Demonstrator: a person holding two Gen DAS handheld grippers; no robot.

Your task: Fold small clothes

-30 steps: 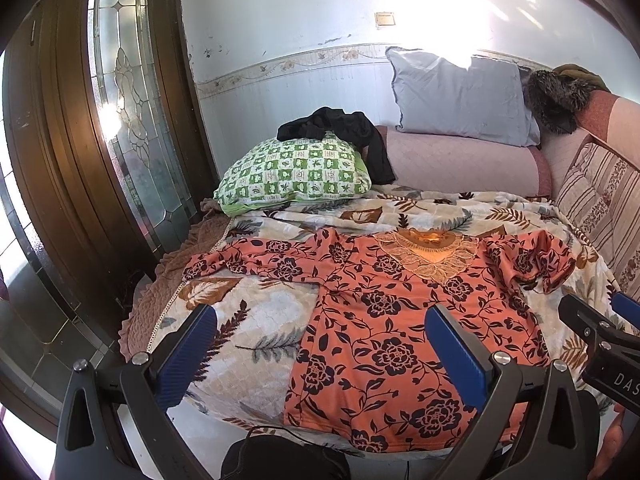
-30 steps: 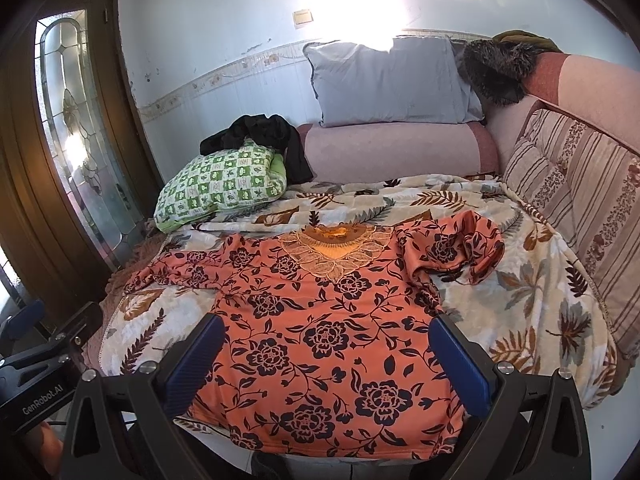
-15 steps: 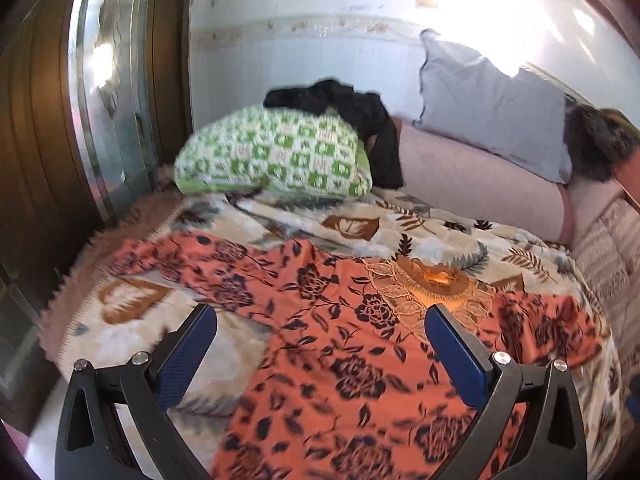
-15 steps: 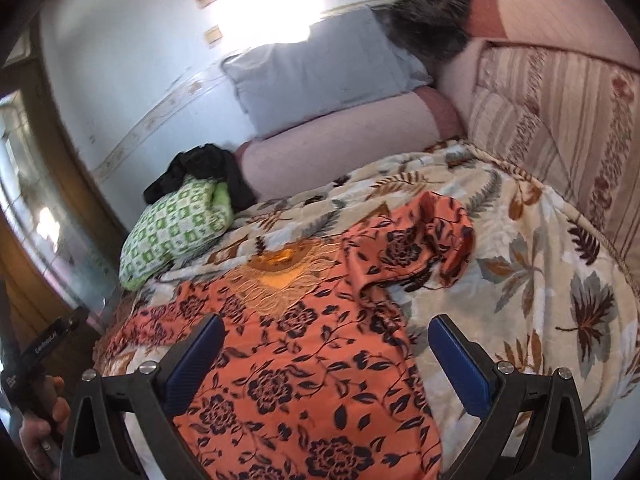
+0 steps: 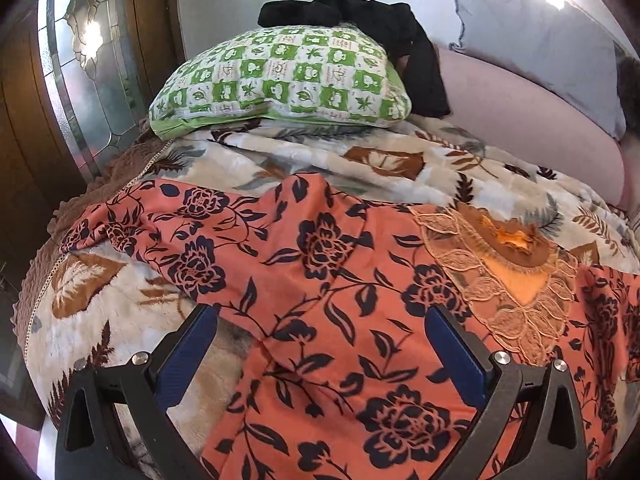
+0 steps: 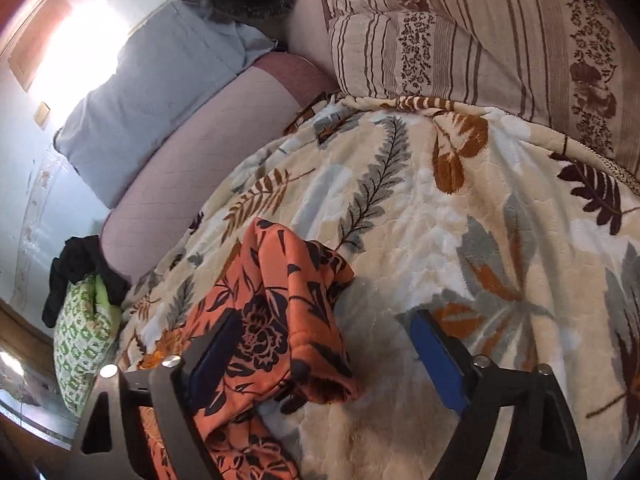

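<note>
Orange floral-print blouse [image 5: 328, 280] flat on leaf-pattern plush blanket [image 6: 460, 216].
Left claw [image 5: 320, 344] released above blouse; right claw [image 6: 324, 344] closing around bunched sleeve, not gripping.

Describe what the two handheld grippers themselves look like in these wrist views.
Both look alike. The left gripper has a black, angular frame with triangular cut-outs, silver round screw heads near the finger bases, and two flat blue pads. The right gripper has the same black frame, silver screws and blue pads. No cables, markings or sleeves show.

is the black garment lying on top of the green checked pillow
Yes, the black garment is draped over the back top edge of the green checked pillow.
</note>
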